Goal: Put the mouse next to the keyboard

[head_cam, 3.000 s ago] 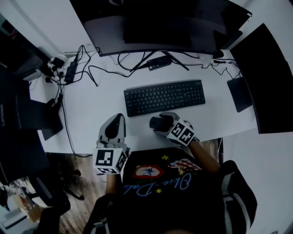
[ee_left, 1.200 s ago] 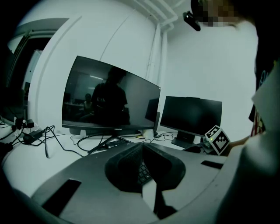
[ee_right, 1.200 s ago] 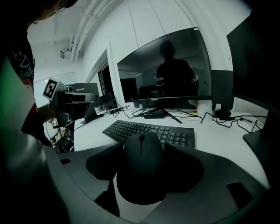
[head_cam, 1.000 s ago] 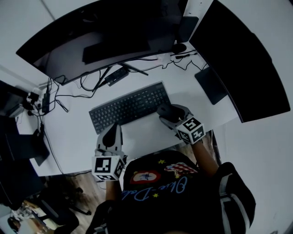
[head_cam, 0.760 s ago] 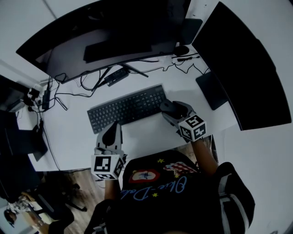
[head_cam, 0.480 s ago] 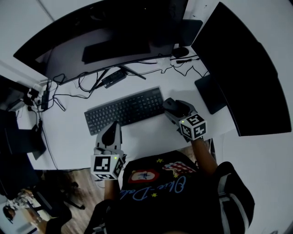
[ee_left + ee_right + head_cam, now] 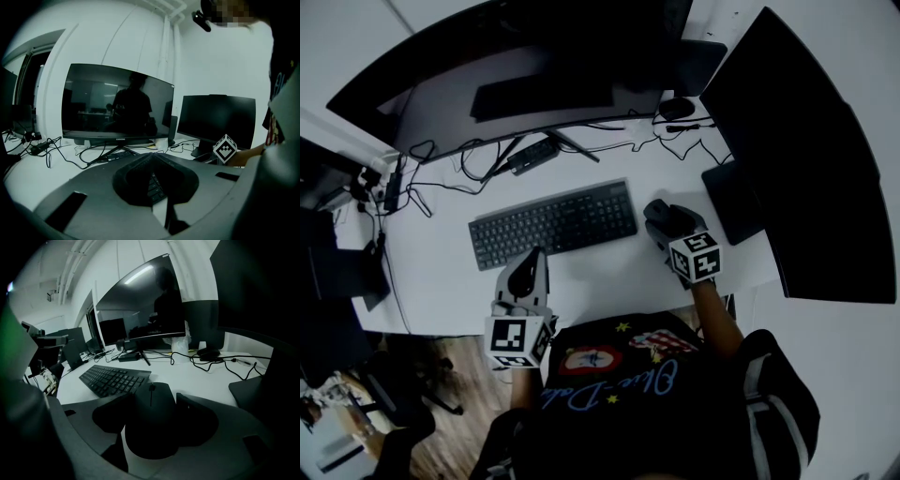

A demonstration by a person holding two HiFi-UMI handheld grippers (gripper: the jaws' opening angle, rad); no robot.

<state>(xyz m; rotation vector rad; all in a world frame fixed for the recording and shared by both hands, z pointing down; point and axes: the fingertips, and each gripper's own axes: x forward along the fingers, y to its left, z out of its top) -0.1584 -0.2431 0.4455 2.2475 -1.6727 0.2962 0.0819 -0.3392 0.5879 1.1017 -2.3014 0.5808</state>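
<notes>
A black keyboard (image 7: 553, 223) lies across the white desk (image 7: 609, 267). The black mouse (image 7: 657, 213) sits just off the keyboard's right end, with my right gripper (image 7: 662, 221) shut on its sides. In the right gripper view the mouse (image 7: 152, 413) fills the gap between the jaws and the keyboard (image 7: 112, 378) lies ahead to the left. I cannot tell whether the mouse touches the desk. My left gripper (image 7: 528, 260) hovers at the desk's front edge below the keyboard, shut and holding nothing. Its tips (image 7: 152, 155) meet, and a few keyboard keys (image 7: 154, 186) show through beneath them.
A wide curved monitor (image 7: 516, 84) stands behind the keyboard, with loose cables (image 7: 487, 155) around its stand. A second monitor (image 7: 797, 159) stands at the right, and a flat black object (image 7: 733, 211) lies by the mouse. A small dark object (image 7: 678, 108) sits at the back.
My right gripper has carried the mouse from in front of the keyboard rightward and back to the keyboard's right end. The left gripper has stayed in place.
</notes>
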